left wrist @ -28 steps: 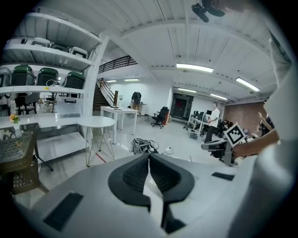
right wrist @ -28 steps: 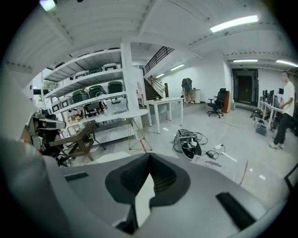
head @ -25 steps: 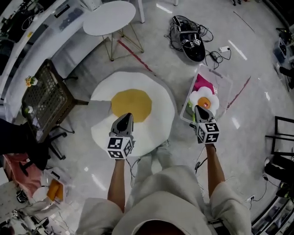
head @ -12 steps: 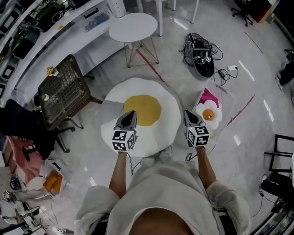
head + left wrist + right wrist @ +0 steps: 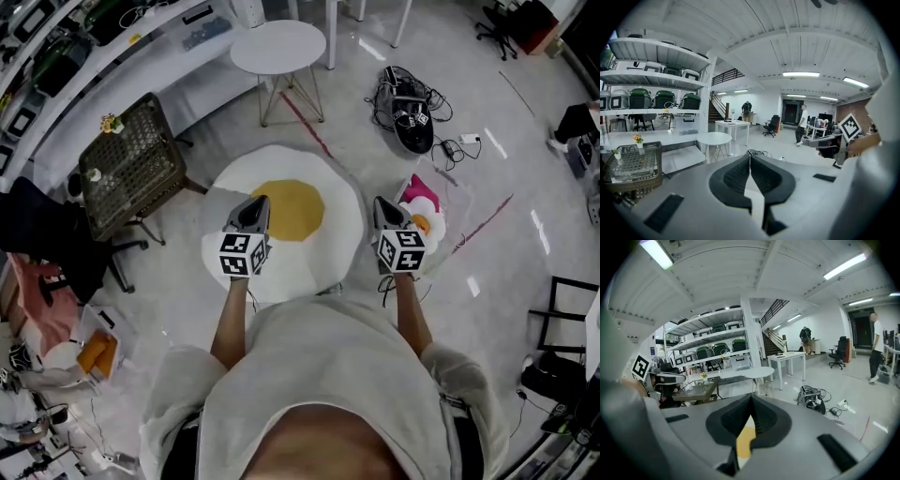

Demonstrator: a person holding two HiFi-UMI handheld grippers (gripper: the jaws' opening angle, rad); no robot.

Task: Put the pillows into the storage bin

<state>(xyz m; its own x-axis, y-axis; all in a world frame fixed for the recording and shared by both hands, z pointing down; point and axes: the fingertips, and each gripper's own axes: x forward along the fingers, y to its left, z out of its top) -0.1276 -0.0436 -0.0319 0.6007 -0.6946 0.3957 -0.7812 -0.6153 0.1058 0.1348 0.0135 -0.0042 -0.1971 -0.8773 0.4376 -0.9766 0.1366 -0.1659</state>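
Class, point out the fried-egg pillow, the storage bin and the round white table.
fried-egg pillow (image 5: 292,208), head view, on its yolk.
storage bin (image 5: 457,208), head view, on its clear right wall.
round white table (image 5: 278,45), head view, on its top.

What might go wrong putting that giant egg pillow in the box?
The big egg pillow looks far wider than the clear bin, which already holds a small egg pillow and a pink pillow, so it may not fit. The left gripper and right gripper are shut, so they cannot grab yet.
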